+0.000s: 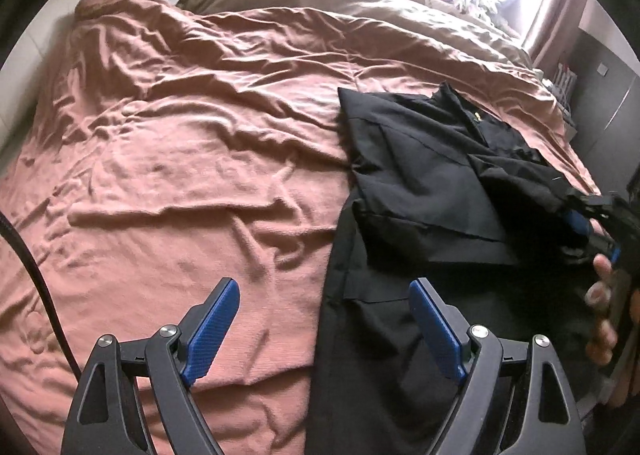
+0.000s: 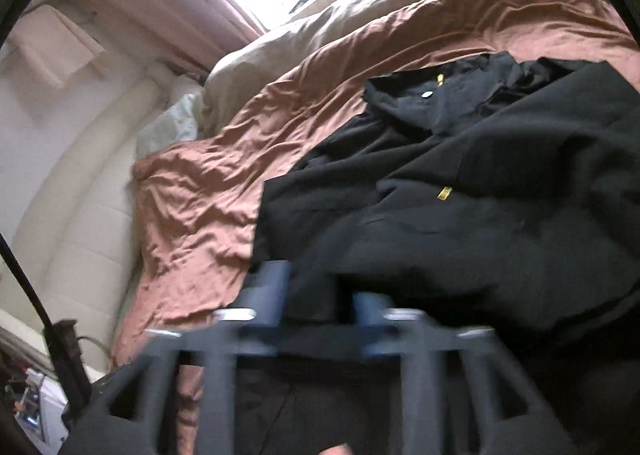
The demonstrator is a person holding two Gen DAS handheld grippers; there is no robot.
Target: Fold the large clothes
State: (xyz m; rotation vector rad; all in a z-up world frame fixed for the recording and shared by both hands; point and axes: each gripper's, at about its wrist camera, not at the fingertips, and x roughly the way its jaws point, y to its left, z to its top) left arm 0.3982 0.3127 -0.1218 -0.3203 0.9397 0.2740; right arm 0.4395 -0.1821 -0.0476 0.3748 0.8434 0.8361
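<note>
left wrist view: left gripper [image 1: 324, 329] hangs over the near edge of the bed [image 1: 180, 143], blue pads [image 1: 214, 329] wide apart w/ nothing between them. one pad sits above the pink-brown sheet, the other above dark cloth. the black garment [image 1: 432, 175] lies on the right part of the bed, partly folded: upper layers doubled over in flat panels, a small yellow tag [image 1: 477, 116] near the collar, lower part running down toward the near edge betw. the gripper fingers' right side & frame edge. right gripper [image 1: 596, 223] shows at the far right over the garment's edge, held by a hand [image 1: 602, 295]; blue pads visible but too blurred there to read the gap.

right wrist view: right gripper [image 2: 316, 295] is motion-blurred, low over the near part of the garment [image 2: 460, 183]; fingers look parted, dark cloth seen betw. them, not pinched as far as i can tell. a beige duvet [image 2: 280, 43] is bunched farther up the bed, pillows [image 2: 172, 123] at the headboard side, bright window behind.
</note>
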